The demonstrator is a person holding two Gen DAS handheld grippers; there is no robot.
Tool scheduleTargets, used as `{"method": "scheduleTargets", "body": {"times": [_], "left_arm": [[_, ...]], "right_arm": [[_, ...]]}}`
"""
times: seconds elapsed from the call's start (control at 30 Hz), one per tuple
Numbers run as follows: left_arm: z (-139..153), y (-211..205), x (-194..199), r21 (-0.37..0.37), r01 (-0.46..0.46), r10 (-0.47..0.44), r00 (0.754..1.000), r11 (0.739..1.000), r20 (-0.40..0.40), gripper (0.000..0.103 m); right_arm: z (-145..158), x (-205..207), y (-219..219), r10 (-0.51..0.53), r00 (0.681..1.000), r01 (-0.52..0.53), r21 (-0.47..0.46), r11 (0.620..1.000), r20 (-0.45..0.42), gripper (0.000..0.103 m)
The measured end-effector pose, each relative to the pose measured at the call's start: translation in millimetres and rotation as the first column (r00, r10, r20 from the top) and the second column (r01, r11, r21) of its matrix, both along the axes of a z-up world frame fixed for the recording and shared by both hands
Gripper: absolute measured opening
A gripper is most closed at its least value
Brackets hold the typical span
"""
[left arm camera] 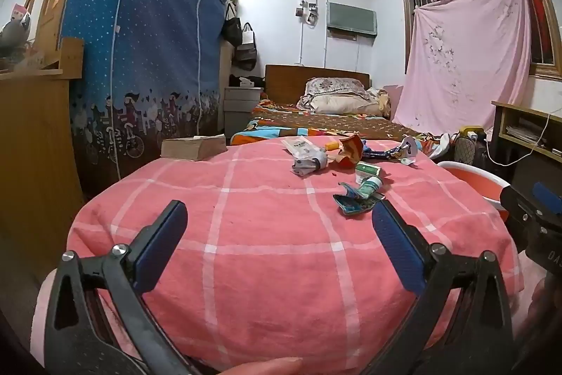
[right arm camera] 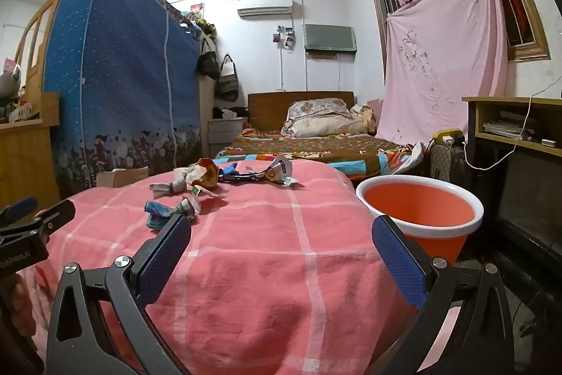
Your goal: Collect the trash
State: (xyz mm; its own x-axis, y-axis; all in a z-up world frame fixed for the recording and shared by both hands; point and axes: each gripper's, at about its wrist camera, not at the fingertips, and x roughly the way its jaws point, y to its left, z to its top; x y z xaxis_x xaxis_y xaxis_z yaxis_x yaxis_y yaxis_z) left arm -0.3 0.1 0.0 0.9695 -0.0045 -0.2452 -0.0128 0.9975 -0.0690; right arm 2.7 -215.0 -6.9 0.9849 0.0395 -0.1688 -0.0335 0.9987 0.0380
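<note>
Several pieces of crumpled trash lie on a table under a pink checked cloth (left arm camera: 267,234): a blue-green wrapper (left arm camera: 354,202) nearest, a white packet (left arm camera: 305,157), an orange-red wrapper (left arm camera: 351,150) and a blue-white wrapper (left arm camera: 397,153). The same pile shows in the right wrist view (right arm camera: 210,178). An orange bin with a white rim (right arm camera: 421,209) stands at the table's right edge. My left gripper (left arm camera: 279,217) is open and empty above the near cloth. My right gripper (right arm camera: 281,231) is open and empty, with the bin just past its right finger.
A brown cardboard box (left arm camera: 195,146) sits on the table's far left. A blue fabric wardrobe (left arm camera: 140,58) stands left, a bed (left arm camera: 326,118) behind, a wooden desk with a white cable (right arm camera: 520,129) at right. The right gripper's body shows at the left view's right edge (left arm camera: 534,217).
</note>
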Motion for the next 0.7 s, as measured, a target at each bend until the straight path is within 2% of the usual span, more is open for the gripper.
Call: {"method": "scheduleTargets", "body": {"times": [0.7], "left_arm": [[7.6, 1.9, -1.4, 0.01, -0.004, 0.004, 1.0, 1.0, 0.003, 0.091]], "right_arm": [[0.4, -0.5, -0.4, 0.002, 1.0, -0.002, -0.007, 1.0, -0.006, 0.103]]}}
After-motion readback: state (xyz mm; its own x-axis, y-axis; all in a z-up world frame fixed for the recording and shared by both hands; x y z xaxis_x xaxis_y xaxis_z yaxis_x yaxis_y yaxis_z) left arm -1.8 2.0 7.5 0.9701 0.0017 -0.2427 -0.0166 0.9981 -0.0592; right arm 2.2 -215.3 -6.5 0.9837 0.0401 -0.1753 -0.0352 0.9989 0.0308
